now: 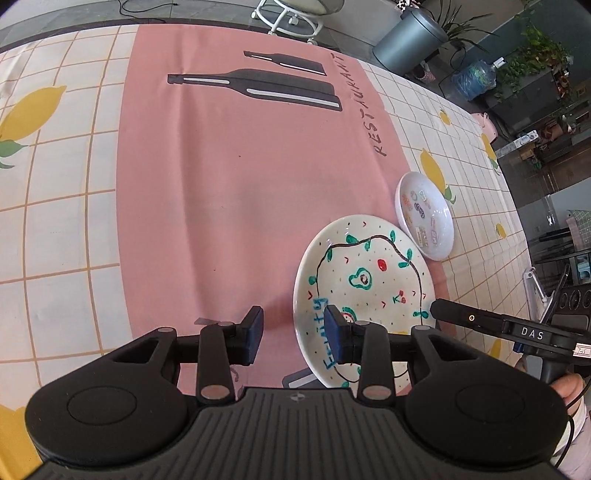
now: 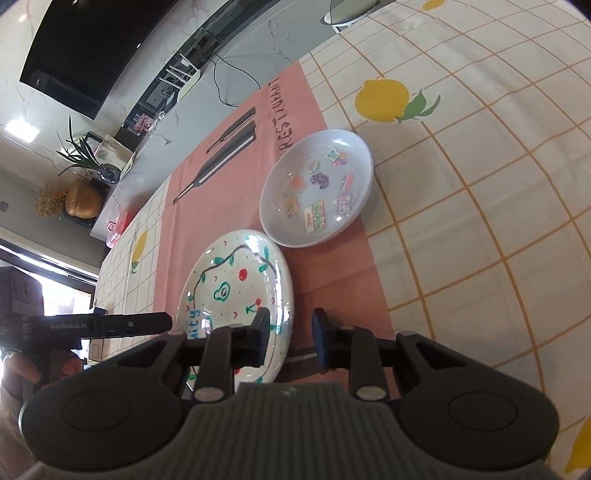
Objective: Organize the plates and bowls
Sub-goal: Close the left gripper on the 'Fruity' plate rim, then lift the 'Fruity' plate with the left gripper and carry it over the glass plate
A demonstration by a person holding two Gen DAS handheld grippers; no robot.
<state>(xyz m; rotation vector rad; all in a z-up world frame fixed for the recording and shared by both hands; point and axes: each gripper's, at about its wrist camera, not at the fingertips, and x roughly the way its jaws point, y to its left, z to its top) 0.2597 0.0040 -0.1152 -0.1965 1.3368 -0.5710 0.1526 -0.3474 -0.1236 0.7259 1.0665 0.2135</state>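
Observation:
A large white plate [image 1: 364,291] [image 2: 236,284], painted with green vines, an avocado and blue lettering, lies on the pink runner. Beyond it sits a smaller white dish [image 1: 424,212] [image 2: 317,188] with coloured stickers inside. My left gripper [image 1: 295,334] is open and straddles the painted plate's left rim, one pad over the plate and one outside it. My right gripper [image 2: 291,338] straddles the opposite rim the same way, with a clear gap between its pads and the rim. Neither pair of pads presses on the plate.
The pink runner [image 1: 221,184] lies on a lemon-print checked tablecloth [image 2: 480,221]. A hand [image 1: 569,387] holds the right tool's black casing [image 1: 517,332]. Past the table's far edge stand a grey bin [image 1: 410,40] and a white stool [image 1: 291,18].

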